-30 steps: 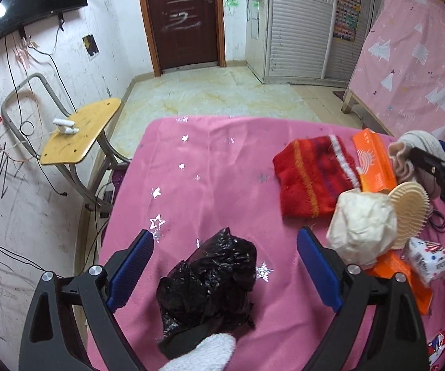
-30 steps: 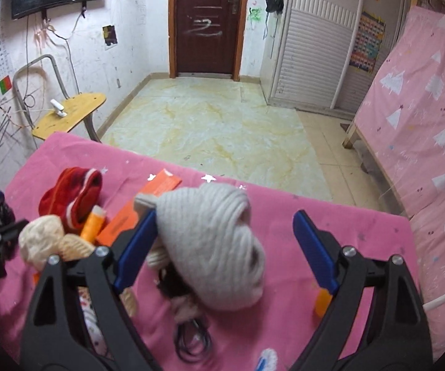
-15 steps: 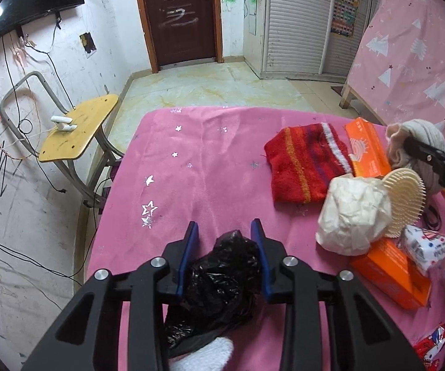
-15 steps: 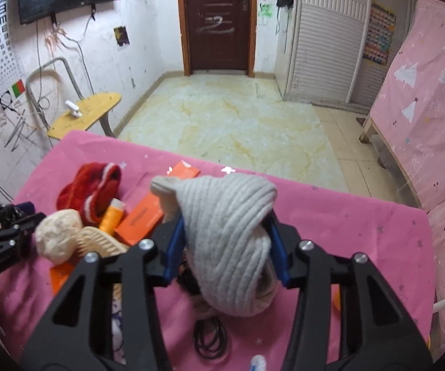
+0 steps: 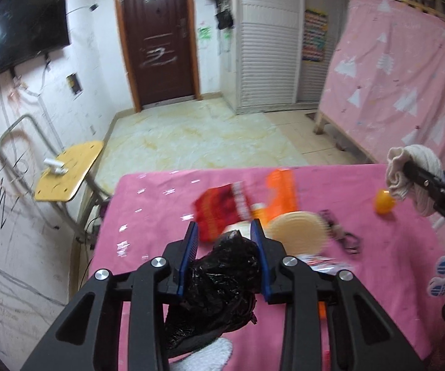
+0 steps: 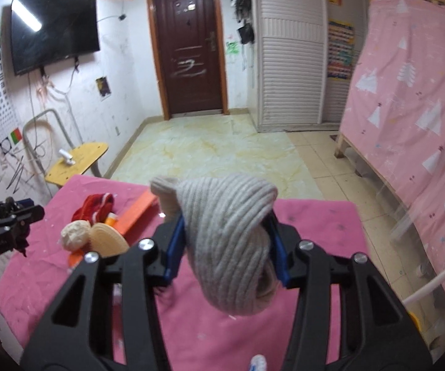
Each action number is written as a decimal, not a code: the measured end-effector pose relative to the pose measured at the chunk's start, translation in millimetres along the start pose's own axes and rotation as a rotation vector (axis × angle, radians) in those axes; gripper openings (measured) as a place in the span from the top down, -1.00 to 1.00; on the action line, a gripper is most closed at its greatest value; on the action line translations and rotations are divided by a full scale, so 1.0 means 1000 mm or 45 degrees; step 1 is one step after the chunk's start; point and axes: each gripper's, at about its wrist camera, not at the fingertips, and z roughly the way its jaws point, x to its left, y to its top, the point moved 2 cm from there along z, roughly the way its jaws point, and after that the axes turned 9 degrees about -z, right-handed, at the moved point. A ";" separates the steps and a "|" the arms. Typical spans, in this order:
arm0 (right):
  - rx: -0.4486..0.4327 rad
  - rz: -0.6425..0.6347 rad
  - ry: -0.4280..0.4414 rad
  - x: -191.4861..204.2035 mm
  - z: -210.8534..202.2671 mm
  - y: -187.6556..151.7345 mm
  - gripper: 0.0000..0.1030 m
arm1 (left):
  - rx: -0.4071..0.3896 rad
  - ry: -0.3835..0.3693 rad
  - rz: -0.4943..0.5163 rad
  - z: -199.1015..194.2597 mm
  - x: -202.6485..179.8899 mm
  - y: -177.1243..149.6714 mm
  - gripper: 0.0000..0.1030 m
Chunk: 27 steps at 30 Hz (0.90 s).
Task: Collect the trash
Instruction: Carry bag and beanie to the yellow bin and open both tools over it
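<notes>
My left gripper (image 5: 225, 232) is shut on a crumpled black plastic bag (image 5: 222, 281) and holds it lifted above the pink-covered table (image 5: 148, 216). My right gripper (image 6: 226, 219) is shut on a grey knitted hat (image 6: 231, 241), which hangs from the jaws above the table. The right gripper with the hat also shows at the right edge of the left wrist view (image 5: 414, 173). The left gripper shows at the left edge of the right wrist view (image 6: 6, 222).
On the table lie a red striped knit (image 5: 219, 210), an orange box (image 5: 281, 194), a cream round brush (image 5: 296, 232), a cream wad (image 6: 74, 235), black hair ties (image 5: 346, 238) and a yellow ball (image 5: 385, 201). A wooden chair (image 5: 67, 170) stands left of the table.
Both grippers went from open to shut, the left on the black bag, the right on the grey hat. Both have since lifted their loads off the table.
</notes>
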 end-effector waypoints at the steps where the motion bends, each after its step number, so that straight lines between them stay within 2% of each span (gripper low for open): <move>1: -0.006 0.013 -0.008 -0.008 -0.004 -0.003 0.11 | -0.005 -0.014 0.015 -0.003 -0.010 0.000 0.49; 14: -0.062 0.218 -0.205 -0.112 -0.073 -0.070 0.11 | 0.031 -0.214 0.189 -0.027 -0.146 -0.016 0.49; 21: -0.026 0.338 -0.364 -0.172 -0.107 -0.129 0.10 | 0.064 -0.342 0.298 -0.038 -0.229 -0.034 0.49; 27: 0.008 0.429 -0.436 -0.208 -0.124 -0.170 0.09 | 0.100 -0.460 0.406 -0.043 -0.306 -0.056 0.49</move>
